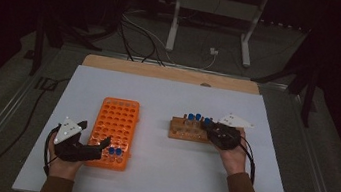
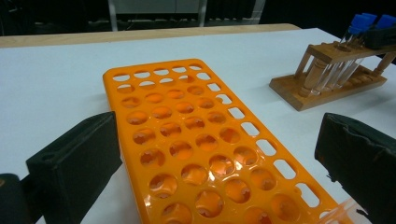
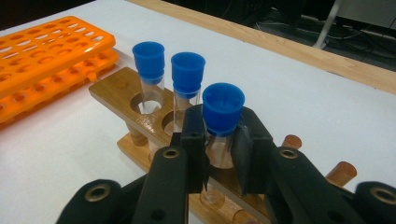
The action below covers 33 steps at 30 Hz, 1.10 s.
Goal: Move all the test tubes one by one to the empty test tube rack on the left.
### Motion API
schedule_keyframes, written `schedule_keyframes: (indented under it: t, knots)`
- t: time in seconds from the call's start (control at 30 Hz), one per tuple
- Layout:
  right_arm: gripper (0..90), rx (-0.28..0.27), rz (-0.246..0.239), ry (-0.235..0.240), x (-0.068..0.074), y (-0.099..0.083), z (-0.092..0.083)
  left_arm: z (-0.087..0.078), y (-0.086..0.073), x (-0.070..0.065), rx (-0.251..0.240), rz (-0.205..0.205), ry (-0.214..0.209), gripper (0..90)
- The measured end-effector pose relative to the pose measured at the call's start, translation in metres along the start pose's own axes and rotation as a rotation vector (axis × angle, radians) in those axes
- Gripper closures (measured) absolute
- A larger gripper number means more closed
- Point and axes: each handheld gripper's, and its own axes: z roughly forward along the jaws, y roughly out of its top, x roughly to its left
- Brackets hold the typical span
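Observation:
My right gripper (image 3: 219, 126) is shut on a clear tube with a blue cap (image 3: 223, 107), pads just below the cap. The tube stands upright in the wooden rack (image 3: 116, 93), with two more blue-capped tubes (image 3: 187, 70) in the holes behind it. In the high view this gripper (image 1: 211, 129) sits at the right end of the wooden rack (image 1: 181, 130). My left gripper (image 2: 217, 158) spans the near end of the orange tube rack (image 2: 187, 140), one jaw against each side. From above, the left gripper (image 1: 94, 134) is at the near left corner of the orange rack (image 1: 116, 124).
Two blue-capped tubes (image 1: 115, 152) stand in the near row of the orange rack. Both racks rest on a white sheet (image 1: 157, 175) over a wooden table. Cables and a metal stand (image 1: 210, 11) lie on the floor beyond the far edge.

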Motion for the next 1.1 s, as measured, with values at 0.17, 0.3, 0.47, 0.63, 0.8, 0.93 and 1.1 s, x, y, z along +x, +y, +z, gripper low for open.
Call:
schedule_keyframes:
  t: [0.17,0.3,0.47,0.63,0.8,0.93,1.1]
  knots:
    - [76.6,0.014,-0.013,-0.001,0.001,0.002,0.000,0.002,-0.001,-0.001,0.010,0.005,-0.006,1.1]
    - [76.6,0.014,-0.012,0.002,0.000,0.002,0.000,0.002,-0.001,-0.002,0.011,0.009,-0.009,1.1]
    - [76.6,0.015,-0.012,0.002,0.000,0.003,0.000,0.002,-0.001,-0.002,0.010,0.009,-0.010,1.1]
    - [76.7,0.004,-0.003,0.004,-0.001,0.003,-0.002,0.001,-0.002,-0.002,0.011,0.009,-0.008,1.1]
    - [76.7,-0.013,-0.002,-0.003,-0.002,0.007,-0.008,0.001,-0.001,-0.002,0.011,0.010,-0.007,1.1]
    - [76.7,-0.029,0.000,-0.007,-0.003,0.013,-0.014,0.002,-0.002,-0.002,0.012,0.009,-0.009,1.1]
    - [76.7,-0.054,0.002,-0.007,-0.003,0.019,-0.021,0.001,-0.002,-0.002,0.010,0.008,-0.007,1.1]
